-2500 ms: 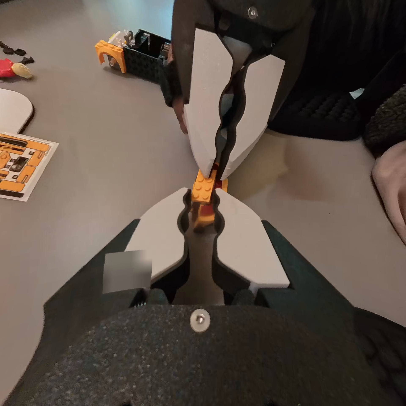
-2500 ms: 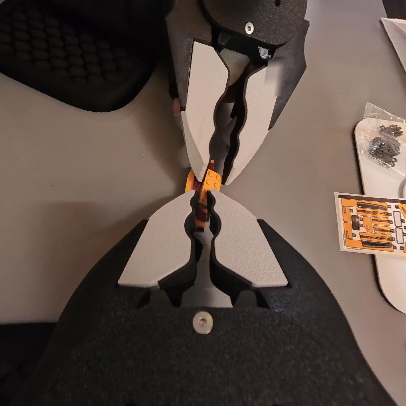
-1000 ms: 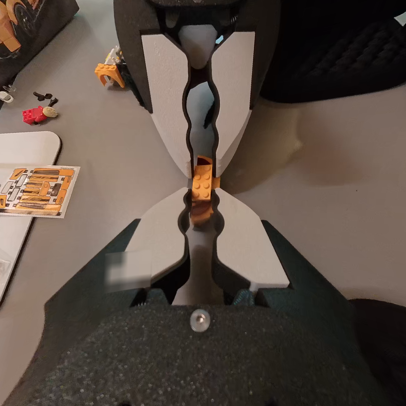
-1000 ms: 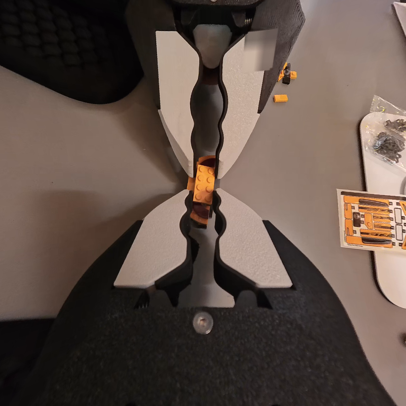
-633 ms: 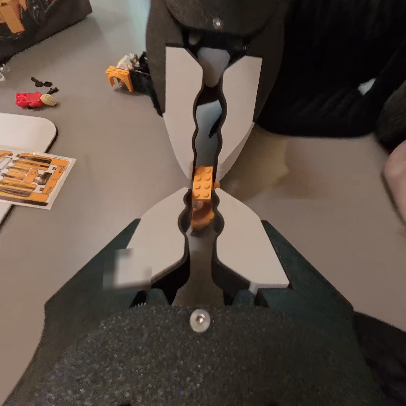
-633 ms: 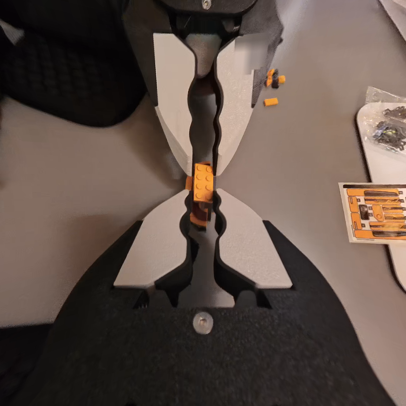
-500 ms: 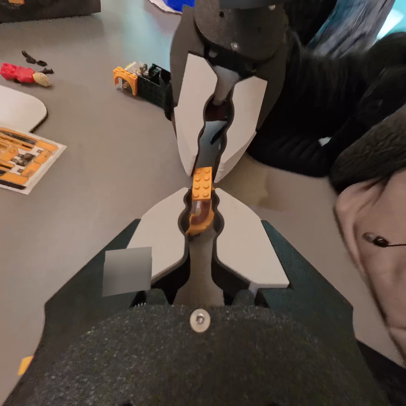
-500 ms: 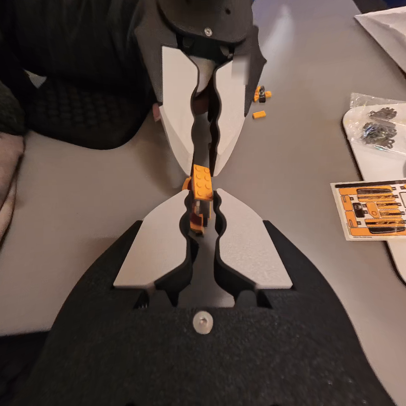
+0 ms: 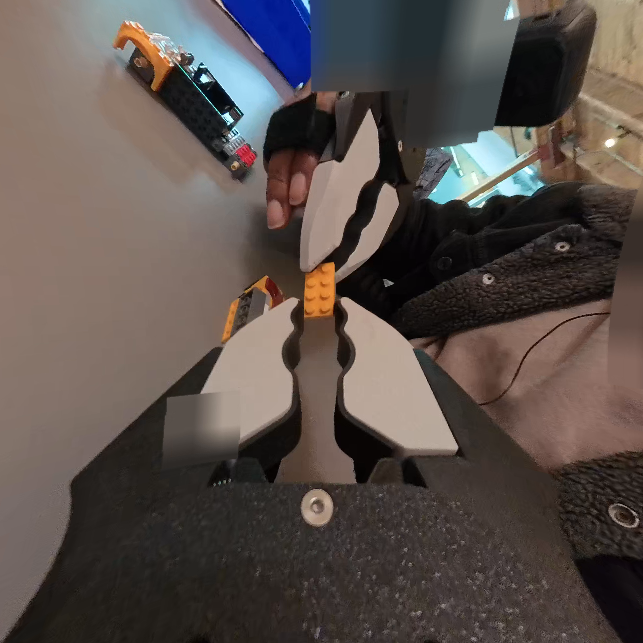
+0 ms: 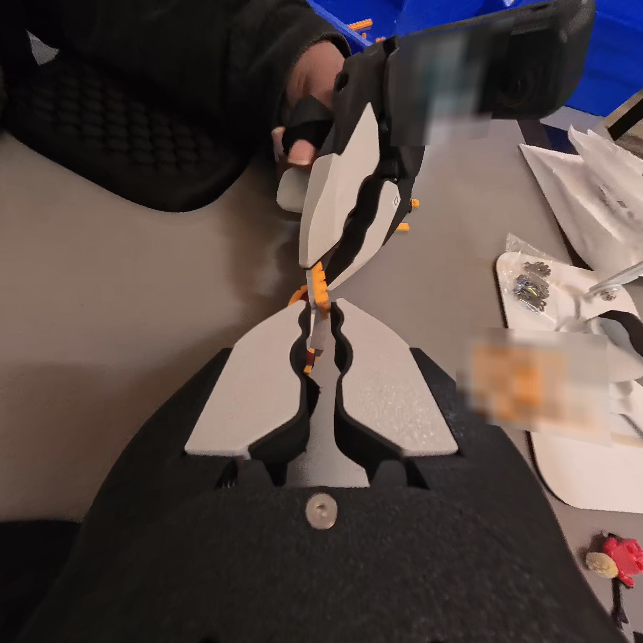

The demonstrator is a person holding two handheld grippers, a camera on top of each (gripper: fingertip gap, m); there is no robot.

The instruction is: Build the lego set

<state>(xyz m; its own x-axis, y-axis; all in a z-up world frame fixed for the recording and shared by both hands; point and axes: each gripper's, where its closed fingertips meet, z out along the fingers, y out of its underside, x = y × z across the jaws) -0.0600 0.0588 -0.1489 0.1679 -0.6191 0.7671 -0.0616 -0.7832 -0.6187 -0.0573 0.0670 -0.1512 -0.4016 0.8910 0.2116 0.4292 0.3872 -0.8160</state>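
Observation:
A small orange studded plate (image 9: 319, 295) sits between the fingertips of my left gripper (image 9: 318, 306), which is shut on it. An attached part in orange, black, grey and dark red (image 9: 250, 309) sticks out to the left of my left finger. My right gripper (image 9: 318, 269) comes in from above and meets the plate's far end. In the right wrist view, my right gripper (image 10: 318, 308) is shut on the same assembly (image 10: 318, 334), seen edge-on. The left gripper (image 10: 315, 275) holds its orange end (image 10: 318, 285) from above. The whole is held above the grey table.
A partly built black car body with an orange arch (image 9: 188, 94) lies on the table at the far left. A white tray (image 10: 574, 469), a bag of dark parts (image 10: 532, 285), paper bags (image 10: 591, 195) and red figure pieces (image 10: 622, 556) are on the right. The person's hands (image 9: 285, 181) and dark jacket are close behind. The grippers are tip to tip, or close to it.
Both grippers have lifted and tilted together with the assembly between them. The views have swung from looking down at the table toward the person. The arch part now sticks out sideways.

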